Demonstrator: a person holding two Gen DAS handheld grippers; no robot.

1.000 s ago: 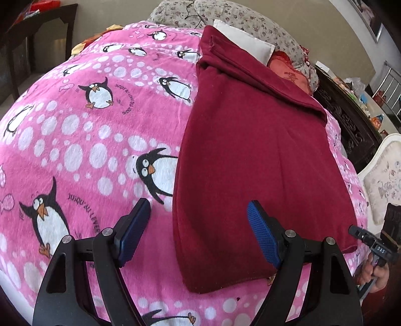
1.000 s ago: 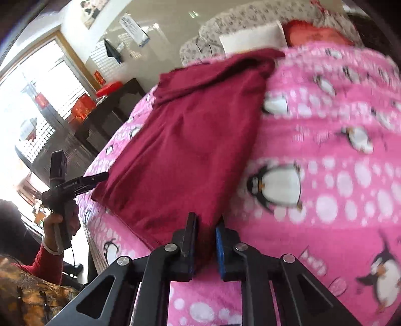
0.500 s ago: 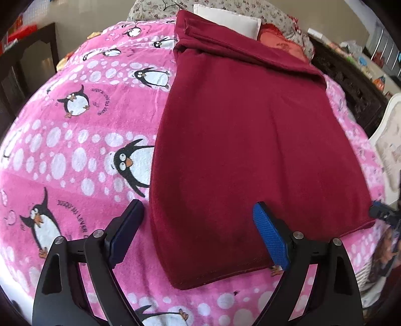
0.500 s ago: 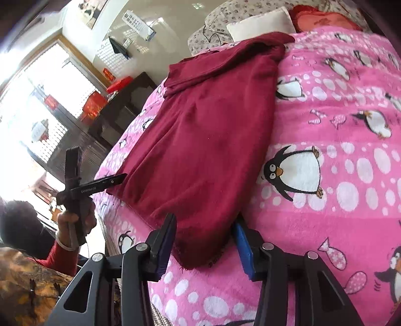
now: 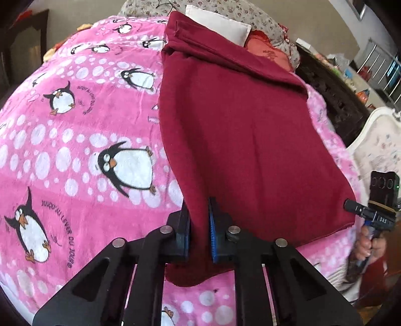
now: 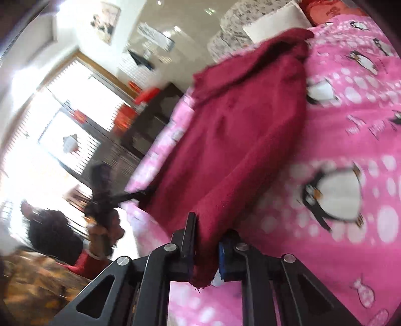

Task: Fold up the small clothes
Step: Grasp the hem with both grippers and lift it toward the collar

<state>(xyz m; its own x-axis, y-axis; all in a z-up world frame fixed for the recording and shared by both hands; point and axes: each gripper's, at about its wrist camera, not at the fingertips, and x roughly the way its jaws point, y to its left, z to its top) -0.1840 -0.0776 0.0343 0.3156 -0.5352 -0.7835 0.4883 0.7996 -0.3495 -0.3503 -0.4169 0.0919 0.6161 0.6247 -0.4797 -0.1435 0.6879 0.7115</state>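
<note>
nearest the lens, the left gripper has just clamped its jaws onto the near hem of the dark red garment, cloth bunched between the pads. the right gripper has likewise just nipped shut on the other near corner. the garment lies lengthwise on the pink penguin blanket, running toward the white pillow. it looks soft, light and limp, likely to sag between grips; corners seem the sensible hold.
</note>
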